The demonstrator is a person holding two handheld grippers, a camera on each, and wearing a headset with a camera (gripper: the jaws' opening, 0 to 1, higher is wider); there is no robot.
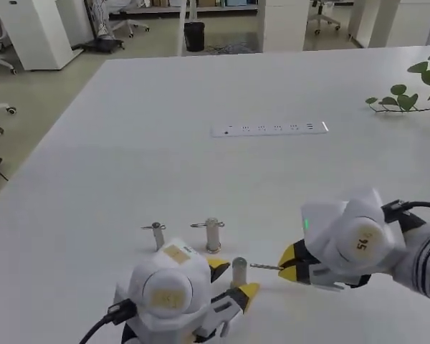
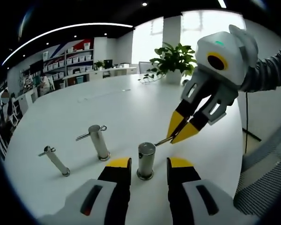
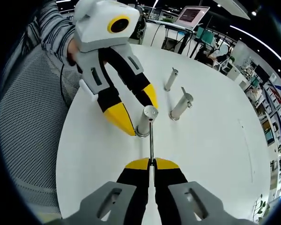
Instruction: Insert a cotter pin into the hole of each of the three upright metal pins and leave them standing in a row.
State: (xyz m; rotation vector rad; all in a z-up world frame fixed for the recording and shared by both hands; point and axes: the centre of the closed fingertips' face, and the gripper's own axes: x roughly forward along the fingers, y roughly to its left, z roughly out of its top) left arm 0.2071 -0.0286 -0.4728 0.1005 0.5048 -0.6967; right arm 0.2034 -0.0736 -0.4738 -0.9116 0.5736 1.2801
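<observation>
Cotter pin [image 3: 151, 139] is pinched by its tail in the right hand-held gripper [image 3: 151, 162], jaws shut tight on it, with the shaft pointing straight ahead. Its tip is at the upper side of the third metal pin [image 2: 146, 161], right where the hole should be. Can't tell if the tip has entered.

That pin stands upright on the desk [image 1: 272, 186], nearest the person. The left hand-held gripper [image 2: 147, 163] straddles it with jaws apart, a gap showing on each side, so it guards the pin and does not clamp it.

The two other metal pins [image 1: 158, 235] [image 1: 213, 235] stand just behind, each with a cotter through its top.

Risks as I judge them:
- Tip misses the hole and skids off the round shaft, because the hole is small and its facing can't be read.
- A sideways push topples the unclamped pin or shoves it into a left jaw.
- The thin cotter is held at one end only, so it may pivot or slip in the pinch under load.
- A toppled pin could roll into its neighbours and break the row.
</observation>
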